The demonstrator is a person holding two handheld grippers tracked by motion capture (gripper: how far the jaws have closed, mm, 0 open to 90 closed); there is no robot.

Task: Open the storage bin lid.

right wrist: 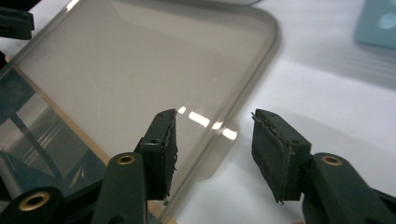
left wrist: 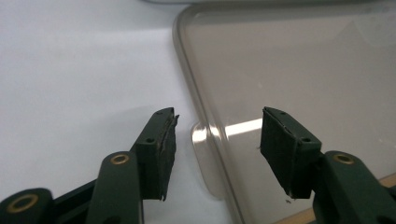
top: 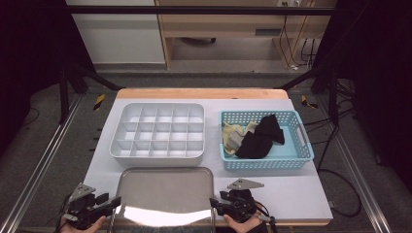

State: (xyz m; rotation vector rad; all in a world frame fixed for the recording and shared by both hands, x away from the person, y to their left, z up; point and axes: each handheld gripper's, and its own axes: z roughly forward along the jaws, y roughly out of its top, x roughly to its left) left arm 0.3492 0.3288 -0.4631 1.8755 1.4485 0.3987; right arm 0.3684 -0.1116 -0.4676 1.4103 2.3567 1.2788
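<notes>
The left tool (left wrist: 215, 154) and right tool (right wrist: 212, 156) are both standing spread astride opposite side rims of the metal tray (top: 165, 187) lying on the table's (top: 301, 191) near edge, so any re-grip should be closing evenly on both.

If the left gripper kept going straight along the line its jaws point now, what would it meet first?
Most likely the raised left rim of the shiny rectangular metal tray: the left gripper stands open with that rim between its jaws, untouched. Beyond it lies the tray's flat bottom, though depth is hard to judge.
</notes>
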